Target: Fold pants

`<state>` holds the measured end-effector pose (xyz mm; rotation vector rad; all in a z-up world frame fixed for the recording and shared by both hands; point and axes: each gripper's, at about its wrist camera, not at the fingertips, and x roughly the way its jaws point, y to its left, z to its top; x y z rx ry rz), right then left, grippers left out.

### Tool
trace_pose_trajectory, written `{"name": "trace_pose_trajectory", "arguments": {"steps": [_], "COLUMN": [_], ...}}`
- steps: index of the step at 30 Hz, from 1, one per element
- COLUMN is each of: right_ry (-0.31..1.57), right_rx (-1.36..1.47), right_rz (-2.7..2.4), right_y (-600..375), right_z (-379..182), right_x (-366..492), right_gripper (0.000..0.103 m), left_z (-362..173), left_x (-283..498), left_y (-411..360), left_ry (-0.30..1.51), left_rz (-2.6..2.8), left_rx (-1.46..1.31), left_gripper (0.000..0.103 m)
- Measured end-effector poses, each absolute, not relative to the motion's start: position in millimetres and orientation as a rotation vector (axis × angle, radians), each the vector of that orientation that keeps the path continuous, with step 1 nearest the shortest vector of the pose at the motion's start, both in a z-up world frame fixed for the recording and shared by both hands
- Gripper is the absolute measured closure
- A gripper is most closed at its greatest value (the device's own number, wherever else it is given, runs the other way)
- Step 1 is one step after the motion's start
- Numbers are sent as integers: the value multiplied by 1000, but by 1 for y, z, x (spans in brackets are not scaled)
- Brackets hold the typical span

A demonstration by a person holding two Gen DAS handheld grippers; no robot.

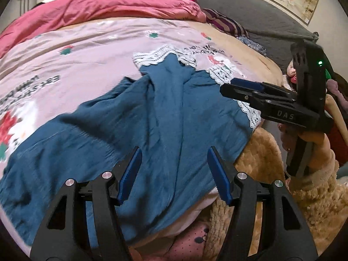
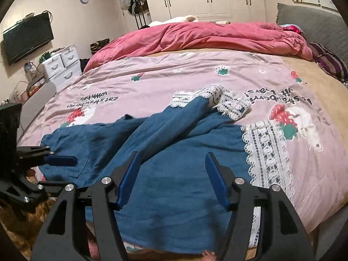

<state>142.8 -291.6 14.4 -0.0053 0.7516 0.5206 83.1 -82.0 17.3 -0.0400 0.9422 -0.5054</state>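
Lying crumpled on the bed (image 2: 304, 69), near its front edge, the pants (image 2: 174, 187) are not yet folded; both the left gripper (image 1: 174, 174) and the right gripper (image 2: 171, 174) are held open above them, empty; the twisted leg should be straightened first, then the lace hems matched.

Warm, even indoor light, soft shadows, no glare. Heavy fisheye bending with dark corner vignettes in both views. Left view slightly motion-blurred; right view sharper.
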Motion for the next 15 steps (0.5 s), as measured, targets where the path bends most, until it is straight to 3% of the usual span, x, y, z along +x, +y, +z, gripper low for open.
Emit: {"name": "trace_pose_trajectory", "arguments": {"steps": [3,15], "right_ry": [757,793], "right_rx": [-18,-82], "right_rz": [512,563], "right_y": [-289,-240], "right_z": [14,13], "right_x": [148,203], "right_gripper": [41,41], "left_z": [9,-26], "left_x": [94,118], "left_y": [-86,-77], "left_ry": [961,1032], "left_rz": [-512,-557], "left_rx": [-36,-241], "left_gripper": [52,93]}}
